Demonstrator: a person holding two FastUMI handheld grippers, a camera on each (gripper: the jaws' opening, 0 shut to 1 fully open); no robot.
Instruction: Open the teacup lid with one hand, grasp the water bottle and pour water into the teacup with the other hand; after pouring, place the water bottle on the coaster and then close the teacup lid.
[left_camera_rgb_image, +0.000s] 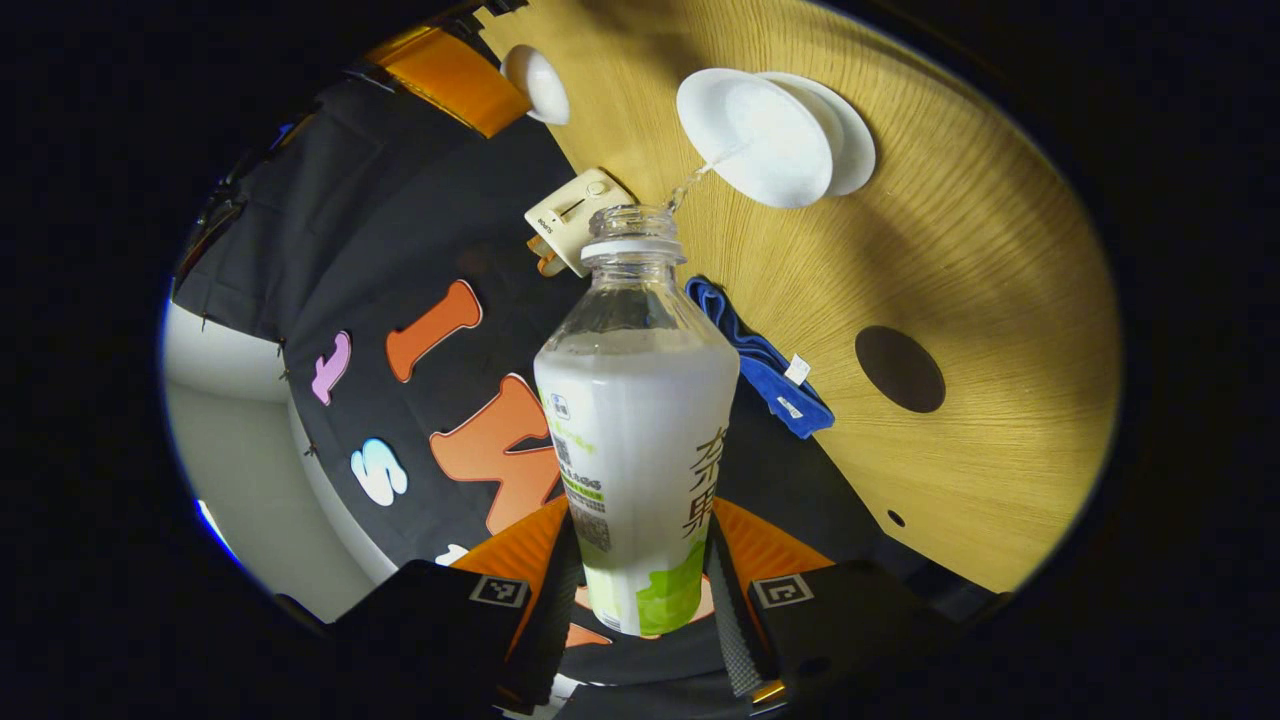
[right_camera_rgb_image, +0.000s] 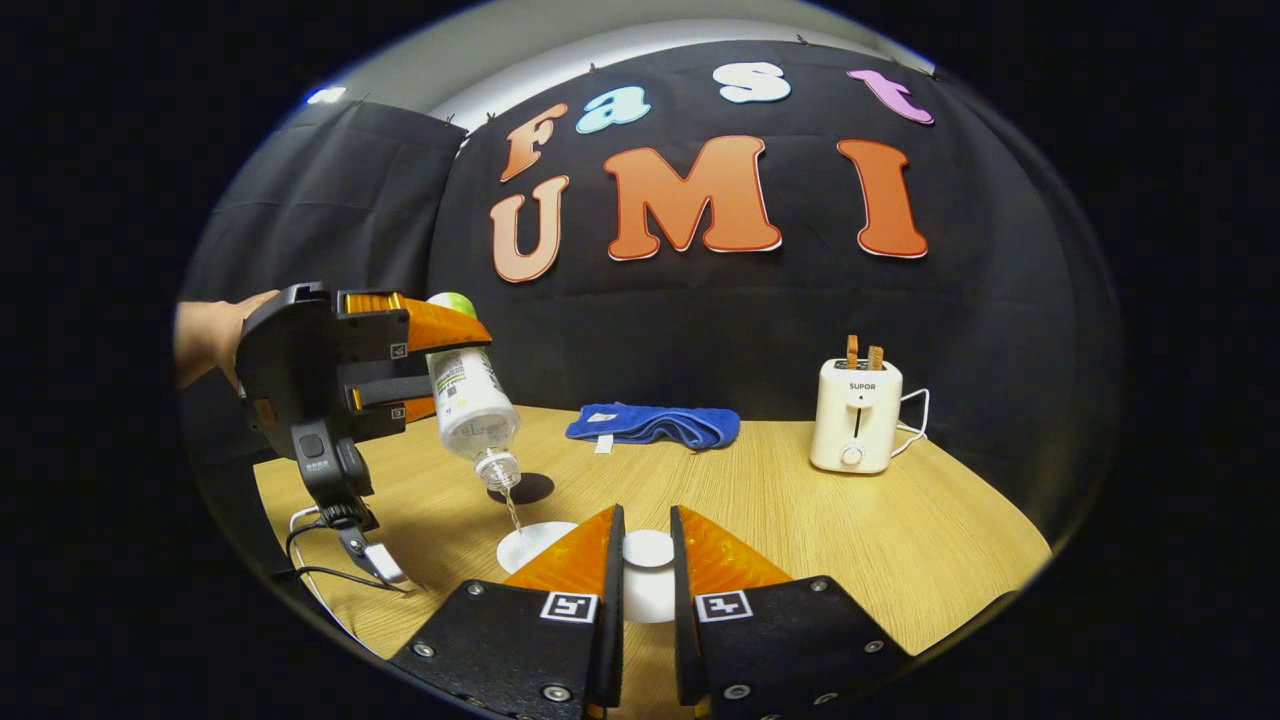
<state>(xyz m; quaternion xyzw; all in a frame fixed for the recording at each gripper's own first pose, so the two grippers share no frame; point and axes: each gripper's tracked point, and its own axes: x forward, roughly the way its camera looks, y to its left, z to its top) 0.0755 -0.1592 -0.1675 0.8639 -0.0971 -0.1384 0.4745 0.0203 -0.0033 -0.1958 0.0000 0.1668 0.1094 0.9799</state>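
My left gripper (left_camera_rgb_image: 642, 520) is shut on the water bottle (left_camera_rgb_image: 640, 420), which is tilted neck-down without a cap. A thin stream runs from its mouth into the open white teacup (left_camera_rgb_image: 755, 140) on the wooden table. In the right gripper view the same bottle (right_camera_rgb_image: 470, 400) leans over the teacup (right_camera_rgb_image: 530, 545), with the left gripper (right_camera_rgb_image: 455, 370) and a hand behind it. My right gripper (right_camera_rgb_image: 645, 515) is shut on the white teacup lid (right_camera_rgb_image: 648, 548), held just right of the cup. The lid (left_camera_rgb_image: 535, 85) also appears far off. The dark round coaster (left_camera_rgb_image: 900, 368) lies bare.
A blue cloth (right_camera_rgb_image: 650, 425) lies at the back of the table (right_camera_rgb_image: 900, 540), and a white toaster (right_camera_rgb_image: 855, 415) with its cord stands at the back right. The coaster (right_camera_rgb_image: 520, 488) sits just behind the cup. A cable trails from the left gripper at the table's left edge.
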